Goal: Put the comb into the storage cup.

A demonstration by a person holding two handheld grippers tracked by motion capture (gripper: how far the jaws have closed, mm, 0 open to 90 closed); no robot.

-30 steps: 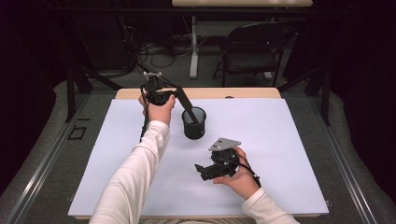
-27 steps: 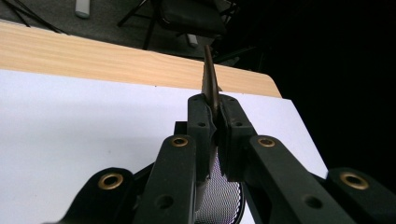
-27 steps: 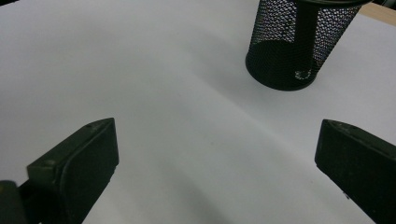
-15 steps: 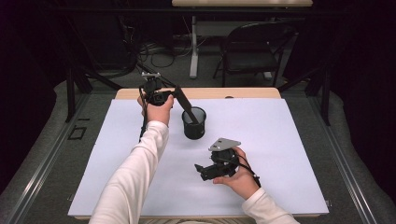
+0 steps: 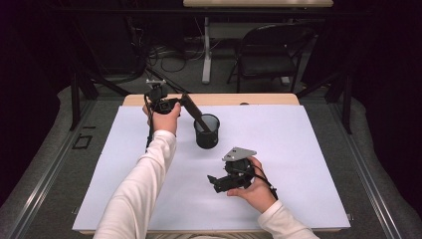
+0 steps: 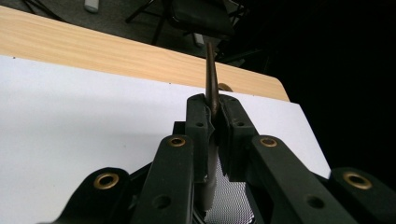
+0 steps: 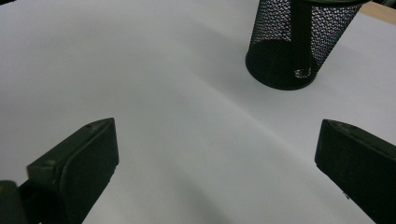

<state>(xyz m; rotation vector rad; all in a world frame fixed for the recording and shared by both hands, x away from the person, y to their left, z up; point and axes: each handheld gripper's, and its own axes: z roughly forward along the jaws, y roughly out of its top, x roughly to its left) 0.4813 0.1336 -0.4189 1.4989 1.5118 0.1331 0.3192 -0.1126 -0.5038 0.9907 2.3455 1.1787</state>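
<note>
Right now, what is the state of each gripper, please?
Left gripper: closed on a thin dark stick above the mesh cup.
Right gripper: open, holding nothing.

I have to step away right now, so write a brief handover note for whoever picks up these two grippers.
Left gripper: shut on a thin dark rod, held over the black mesh cup. The high view suggests its lower end is inside the cup, though that is hard to confirm.
Right gripper: open, holding nothing, low over the white sheet, apart from the cup.
Done: rod brought to the cup.
Left, probably: release the rod into the cup and withdraw.
</note>
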